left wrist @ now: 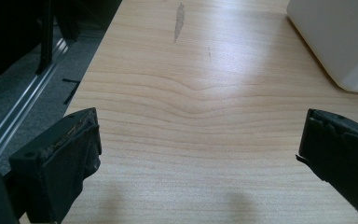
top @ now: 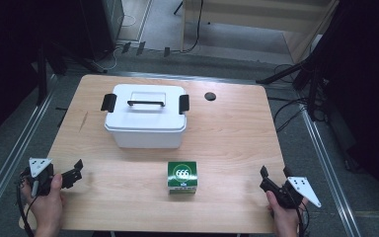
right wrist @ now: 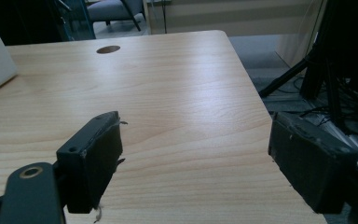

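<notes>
Hovering, nothing started yet | left gripper (top: 76,170) and right gripper (top: 272,178) wide open, empty, at desk's (top: 237,143) near corners | green cardboard box (top: 182,177) and white lidded plastic bin (top: 145,122) untouched

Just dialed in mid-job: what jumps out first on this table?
The white lidded storage box, with black latches and a black handle, stands at the table's far middle. Nearer the person sits a small green box marked 666, alone on the bare wood. The left gripper and right gripper rest at the near corners, jaws wide apart and holding nothing.
</notes>
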A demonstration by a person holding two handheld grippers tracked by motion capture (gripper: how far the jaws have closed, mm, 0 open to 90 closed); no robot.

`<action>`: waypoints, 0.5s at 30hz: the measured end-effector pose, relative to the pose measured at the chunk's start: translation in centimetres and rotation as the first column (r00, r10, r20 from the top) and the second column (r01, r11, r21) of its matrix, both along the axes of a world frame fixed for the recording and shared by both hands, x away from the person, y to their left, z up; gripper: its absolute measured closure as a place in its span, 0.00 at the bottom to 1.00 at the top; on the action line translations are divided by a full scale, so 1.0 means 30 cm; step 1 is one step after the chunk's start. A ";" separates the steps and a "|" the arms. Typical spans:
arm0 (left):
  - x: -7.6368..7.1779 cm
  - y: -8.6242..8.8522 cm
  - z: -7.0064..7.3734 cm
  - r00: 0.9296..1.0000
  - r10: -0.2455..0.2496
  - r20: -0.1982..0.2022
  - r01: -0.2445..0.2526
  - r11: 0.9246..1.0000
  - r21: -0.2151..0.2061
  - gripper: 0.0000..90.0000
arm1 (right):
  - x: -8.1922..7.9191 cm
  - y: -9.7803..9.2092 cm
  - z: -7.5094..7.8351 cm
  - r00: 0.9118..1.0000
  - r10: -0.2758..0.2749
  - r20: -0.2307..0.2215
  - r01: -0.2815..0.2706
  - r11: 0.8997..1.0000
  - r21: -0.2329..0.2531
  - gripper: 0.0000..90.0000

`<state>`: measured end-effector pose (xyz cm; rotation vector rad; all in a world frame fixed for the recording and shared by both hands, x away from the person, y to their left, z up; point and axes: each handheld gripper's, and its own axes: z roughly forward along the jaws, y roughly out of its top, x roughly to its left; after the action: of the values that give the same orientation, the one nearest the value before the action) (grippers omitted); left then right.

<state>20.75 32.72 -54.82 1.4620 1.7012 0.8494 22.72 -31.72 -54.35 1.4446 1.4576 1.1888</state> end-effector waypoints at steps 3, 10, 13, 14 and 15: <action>-0.002 -0.003 0.001 1.000 0.004 0.006 -0.004 1.000 0.004 0.00 | -0.001 0.011 0.002 1.000 0.001 -0.001 -0.001 1.000 -0.028 0.22; 0.008 -0.041 0.019 1.000 -0.001 0.010 0.001 1.000 0.007 0.00 | 0.001 0.035 0.020 0.998 0.067 -0.011 -0.067 0.998 -0.009 0.36; 0.018 -0.066 0.026 1.000 -0.016 0.009 0.015 1.000 0.023 0.00 | 0.004 0.048 0.031 0.997 0.079 -0.017 -0.079 0.997 0.012 0.41; 0.024 -0.077 0.031 1.000 -0.013 0.008 0.013 0.999 0.029 0.05 | 0.005 0.067 0.040 0.996 0.090 -0.011 -0.090 0.996 0.018 0.48; 0.031 -0.090 0.037 1.000 -0.014 0.014 0.014 1.000 0.022 0.05 | 0.005 0.067 0.040 0.996 0.090 -0.011 -0.090 0.996 0.018 0.48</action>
<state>21.68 30.03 -53.71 1.4777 1.6745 0.8709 22.87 -29.70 -53.14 1.4129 1.5377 1.2526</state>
